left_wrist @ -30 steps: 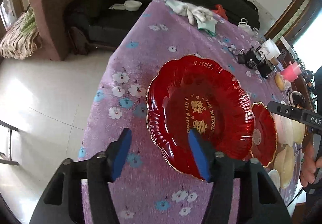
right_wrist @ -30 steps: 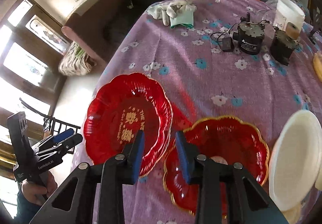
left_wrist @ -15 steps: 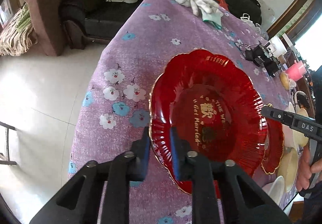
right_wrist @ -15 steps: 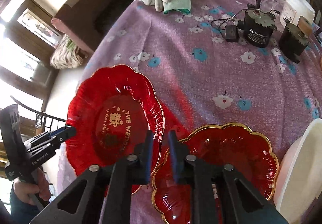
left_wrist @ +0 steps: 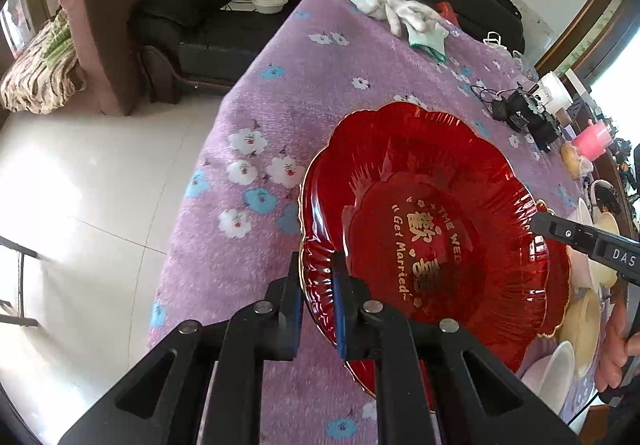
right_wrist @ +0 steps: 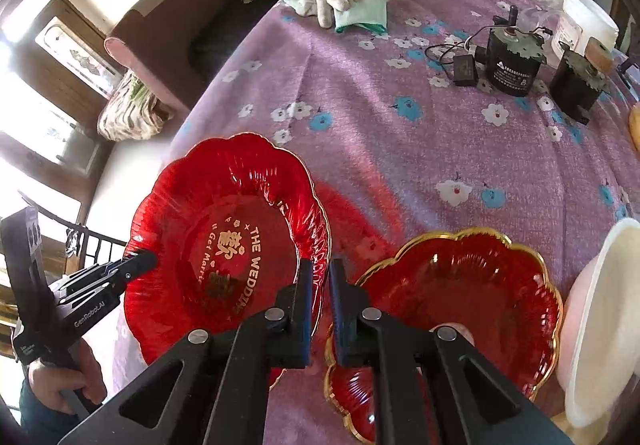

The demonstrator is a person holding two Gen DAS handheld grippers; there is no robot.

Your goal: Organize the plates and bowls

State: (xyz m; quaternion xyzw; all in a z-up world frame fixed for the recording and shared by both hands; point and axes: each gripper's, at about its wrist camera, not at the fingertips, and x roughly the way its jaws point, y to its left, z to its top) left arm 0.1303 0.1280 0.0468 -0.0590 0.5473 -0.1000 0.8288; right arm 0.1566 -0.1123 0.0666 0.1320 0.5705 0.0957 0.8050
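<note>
We grip the large red plate (left_wrist: 420, 229) from two sides at once: the left gripper (left_wrist: 318, 303) is clenched on its near scalloped rim, the right gripper (right_wrist: 320, 309) is clamped on the opposite rim, both sets of jaws having just closed with the gold edge between the pads. The plate sits on the purple flowered tablecloth (right_wrist: 400, 117) near the table's corner, and appears tipped, its left-gripper side raised. Just beside it, on the right gripper's side, lies the smaller red plate (right_wrist: 460, 285); beyond that one, a white bowl (right_wrist: 600, 325) at the edge of view. To do this step well, we judge, both hands must rise together and level, since thin glossy plastic may flex or slip from narrow pads. We should clear the smaller plate's rim before carrying across, and keep both grips firm until the plate rests flat.
</note>
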